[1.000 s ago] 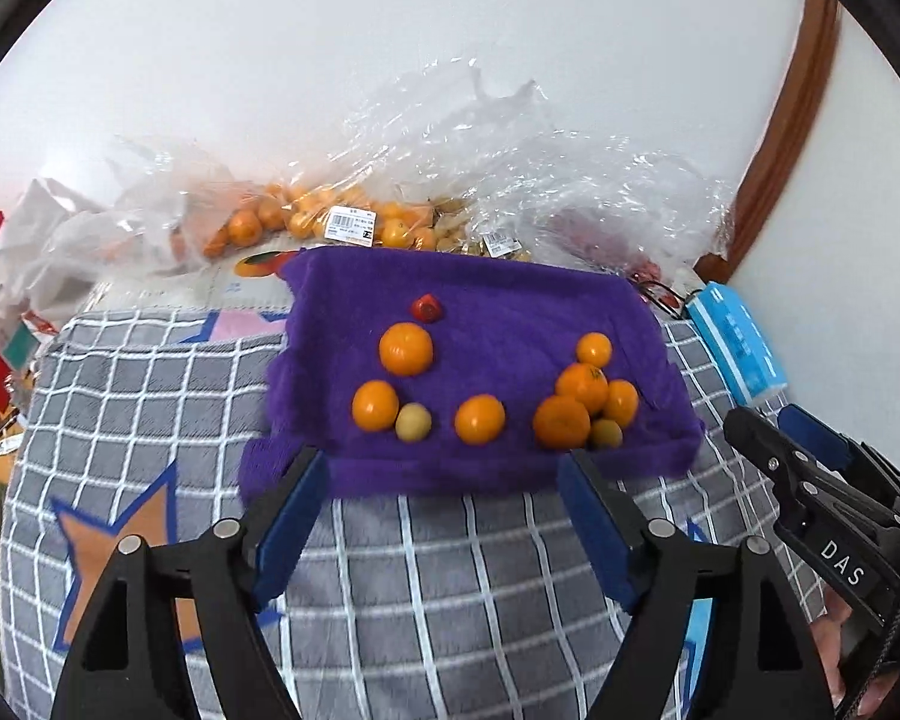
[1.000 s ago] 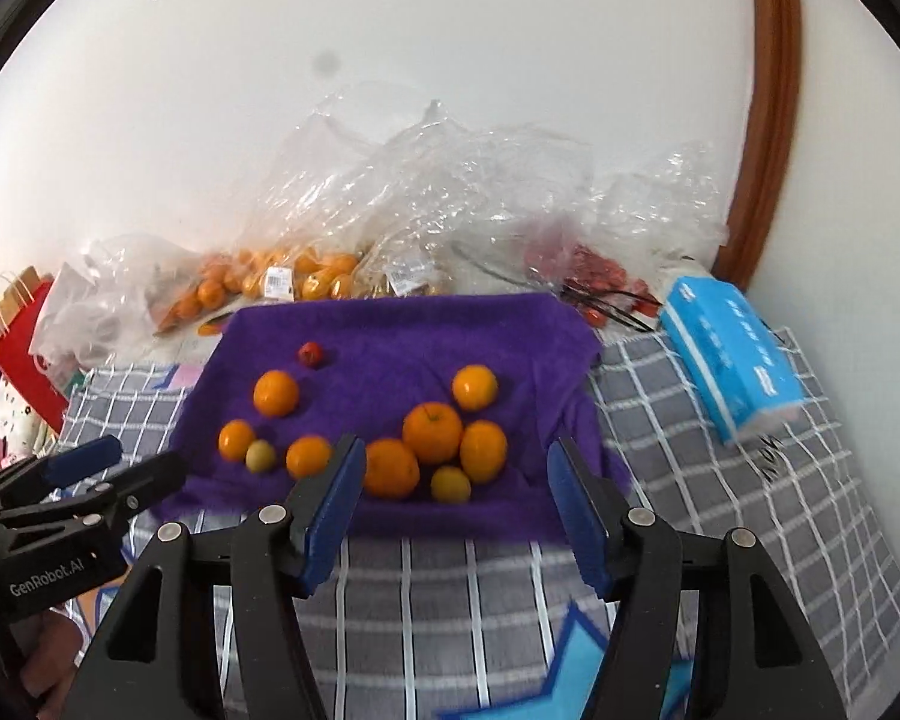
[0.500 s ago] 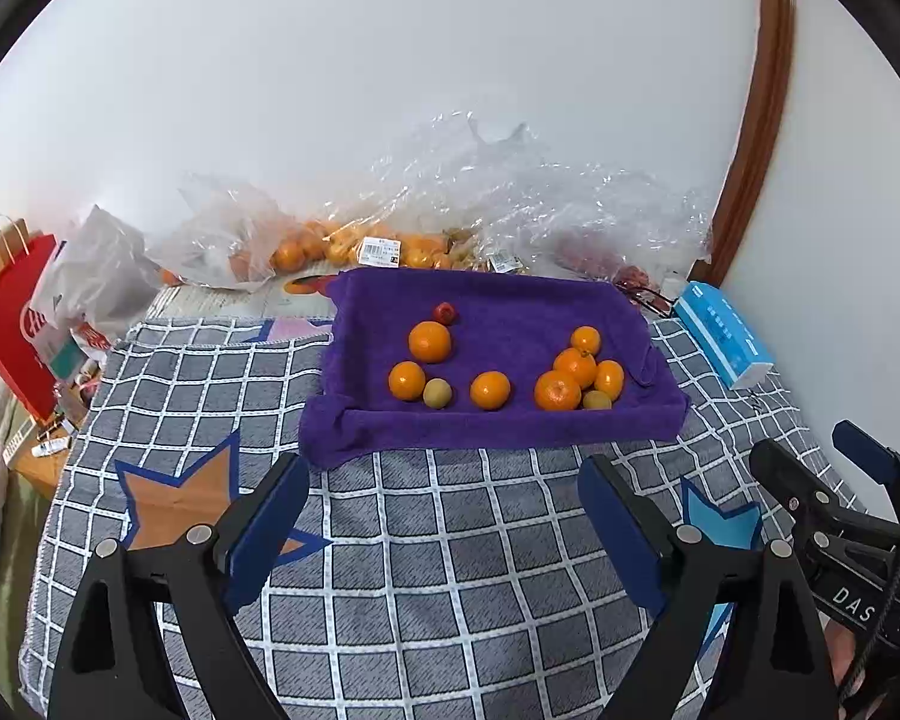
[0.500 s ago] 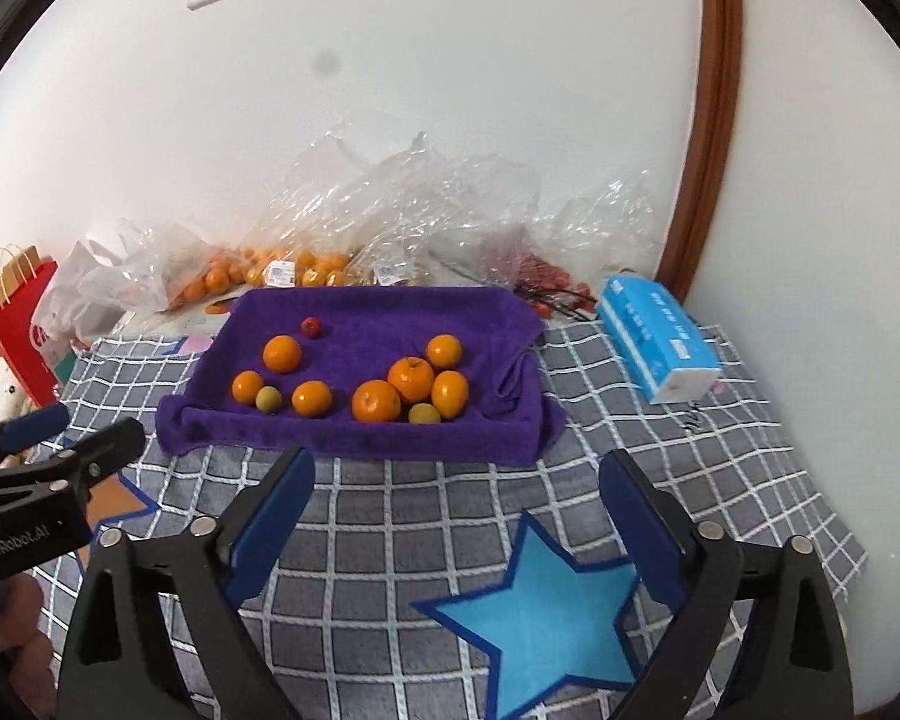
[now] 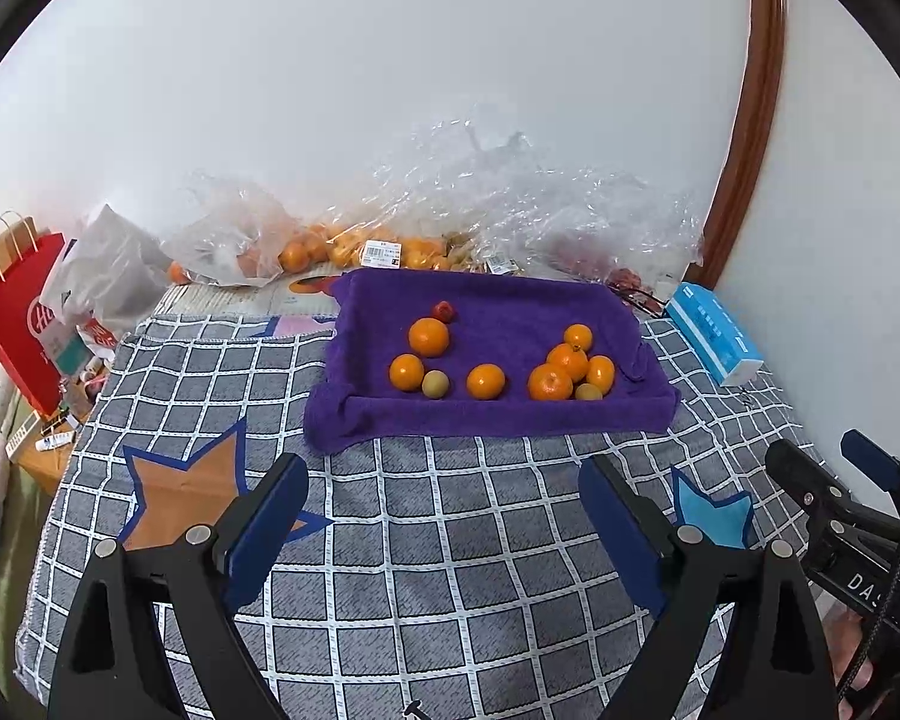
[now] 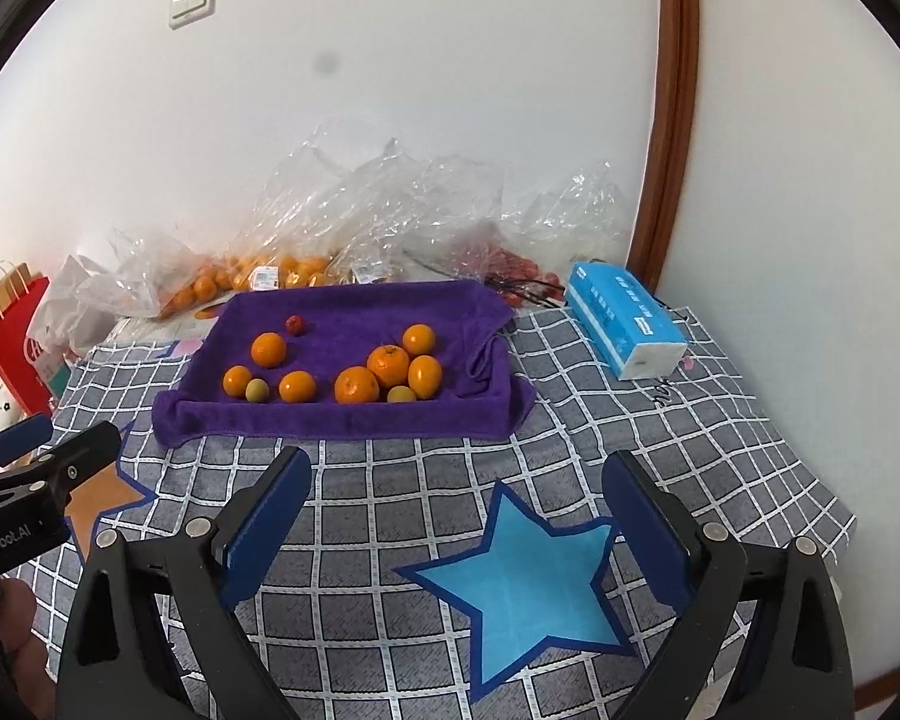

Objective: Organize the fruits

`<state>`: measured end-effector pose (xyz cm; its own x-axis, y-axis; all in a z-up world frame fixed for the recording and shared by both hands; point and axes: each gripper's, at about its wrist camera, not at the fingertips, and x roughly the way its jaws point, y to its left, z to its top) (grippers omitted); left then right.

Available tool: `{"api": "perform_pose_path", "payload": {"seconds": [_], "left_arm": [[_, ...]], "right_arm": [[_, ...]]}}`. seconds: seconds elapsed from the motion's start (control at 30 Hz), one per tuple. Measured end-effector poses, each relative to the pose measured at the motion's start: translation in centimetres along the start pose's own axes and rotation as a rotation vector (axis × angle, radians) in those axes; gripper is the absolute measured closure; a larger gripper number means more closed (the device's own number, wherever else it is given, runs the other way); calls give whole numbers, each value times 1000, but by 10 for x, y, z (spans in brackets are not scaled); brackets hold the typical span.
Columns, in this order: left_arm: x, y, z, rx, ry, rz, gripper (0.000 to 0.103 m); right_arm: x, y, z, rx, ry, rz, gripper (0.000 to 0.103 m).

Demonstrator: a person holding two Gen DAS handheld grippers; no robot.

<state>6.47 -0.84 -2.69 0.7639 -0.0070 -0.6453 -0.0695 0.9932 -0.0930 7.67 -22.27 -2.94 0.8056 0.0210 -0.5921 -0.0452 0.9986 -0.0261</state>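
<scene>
Fruits [image 5: 486,381] sit on purple towel [image 5: 498,420] mid-bed, long axis left-right: loose oranges left, tight cluster right, two greenish ones, one small red at back. We hold left gripper [image 5: 444,495] and right gripper [image 6: 456,486] spread wide, both empty, well short of the towel

On the body of my right tool [image 5: 864,585], seen from the left wrist, I read "DAS"; the rest is cut off. On my left tool [image 6: 6,531], seen from the right wrist, I read "nRobot.AI", its start cut off. The red paper bag [image 5: 27,330] shows white letters, perhaps "Ho". The barcode label [image 5: 381,253] on the bagged oranges is too small to read.
</scene>
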Motion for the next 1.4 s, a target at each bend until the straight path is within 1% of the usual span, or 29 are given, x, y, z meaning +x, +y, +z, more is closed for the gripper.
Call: {"api": "perform_pose_path", "payload": {"seconds": [0.13, 0.43, 0.83, 1.4], "left_arm": [[-2, -4, 0, 12, -6, 10, 11], [-1, -10, -1, 22, -4, 6, 11], [1, -8, -1, 15, -1, 11, 11], [8, -7, -2, 13, 7, 7, 11]], "right_arm": [[-2, -3, 1, 11, -3, -3, 6], [-4, -6, 0, 13, -8, -5, 6], [-1, -8, 0, 15, -7, 3, 6], [4, -10, 0, 12, -1, -8, 6]]}}
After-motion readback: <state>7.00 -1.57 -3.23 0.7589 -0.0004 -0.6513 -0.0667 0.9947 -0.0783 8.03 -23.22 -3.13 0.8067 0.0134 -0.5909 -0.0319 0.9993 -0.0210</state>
